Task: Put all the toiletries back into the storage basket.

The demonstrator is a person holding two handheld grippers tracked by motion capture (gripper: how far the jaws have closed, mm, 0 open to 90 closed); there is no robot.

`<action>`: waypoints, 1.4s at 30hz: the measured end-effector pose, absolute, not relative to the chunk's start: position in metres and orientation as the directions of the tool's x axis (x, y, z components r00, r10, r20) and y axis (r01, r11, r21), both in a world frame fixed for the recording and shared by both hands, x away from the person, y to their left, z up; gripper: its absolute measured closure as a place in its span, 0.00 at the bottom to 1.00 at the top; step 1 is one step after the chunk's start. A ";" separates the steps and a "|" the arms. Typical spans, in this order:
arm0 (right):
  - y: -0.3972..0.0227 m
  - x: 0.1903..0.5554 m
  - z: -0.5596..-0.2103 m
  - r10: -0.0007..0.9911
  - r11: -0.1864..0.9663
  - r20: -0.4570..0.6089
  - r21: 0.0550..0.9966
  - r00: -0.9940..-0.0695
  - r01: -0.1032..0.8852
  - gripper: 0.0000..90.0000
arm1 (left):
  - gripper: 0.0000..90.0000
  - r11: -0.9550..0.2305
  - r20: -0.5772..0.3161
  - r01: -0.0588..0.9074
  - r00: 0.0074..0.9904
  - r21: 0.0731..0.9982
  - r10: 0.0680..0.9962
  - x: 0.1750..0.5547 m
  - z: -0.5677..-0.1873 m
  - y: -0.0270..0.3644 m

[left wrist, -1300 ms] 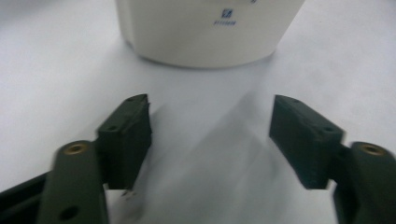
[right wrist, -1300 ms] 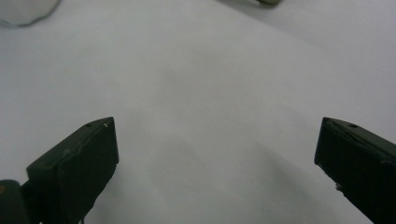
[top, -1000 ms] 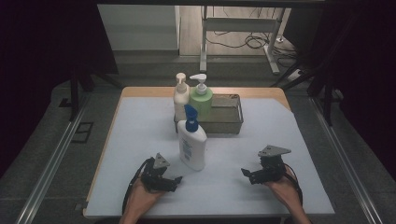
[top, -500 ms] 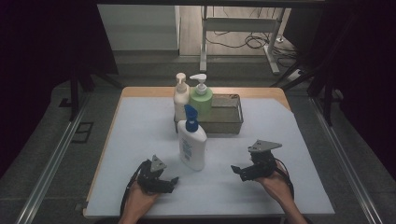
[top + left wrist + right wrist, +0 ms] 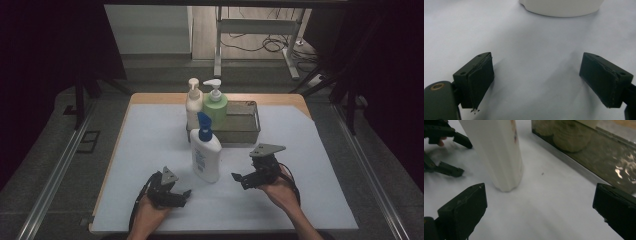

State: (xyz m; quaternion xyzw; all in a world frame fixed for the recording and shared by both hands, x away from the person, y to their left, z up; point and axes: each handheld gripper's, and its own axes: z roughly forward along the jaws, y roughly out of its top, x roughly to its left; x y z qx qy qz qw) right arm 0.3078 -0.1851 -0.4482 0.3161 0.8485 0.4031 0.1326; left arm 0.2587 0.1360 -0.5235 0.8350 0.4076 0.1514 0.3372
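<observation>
Right gripper (image 5: 239, 179) advancing leftward, jaws spread, nearing tall white blue-capped plastic lotion bottle (image 5: 205, 159) at nine o'clock; off-centre contact risking toppling.

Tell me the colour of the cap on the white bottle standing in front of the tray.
Blue; the cap shows best in the high view.

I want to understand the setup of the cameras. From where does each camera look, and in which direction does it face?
High view: above the person's side, facing forward and down on the table; both hands, left tool and right tool enter from the bottom.
Left gripper view: on the left tool, low over the table, facing the white bottle; its two open jaws show.
Right gripper view: on the right tool, facing the white bottle and metal tray; its open jaws show, with the left tool beyond.
All three views share the white bottle.
</observation>
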 end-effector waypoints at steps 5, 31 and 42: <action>-0.169 0.308 -0.439 0.634 0.472 0.027 0.778 -0.773 0.414 0.00 | 0.13 -0.442 -0.021 0.578 0.623 0.685 0.782 0.259 -0.523 0.136; -0.107 0.317 -0.414 0.624 0.481 -0.001 0.788 -0.781 0.384 0.05 | 0.13 -0.441 -0.023 0.580 0.622 0.685 0.783 0.259 -0.524 0.136; -0.086 0.328 -0.417 0.643 0.463 0.000 0.796 -0.766 0.389 0.14 | 0.13 -0.440 -0.023 0.580 0.622 0.685 0.783 0.259 -0.523 0.136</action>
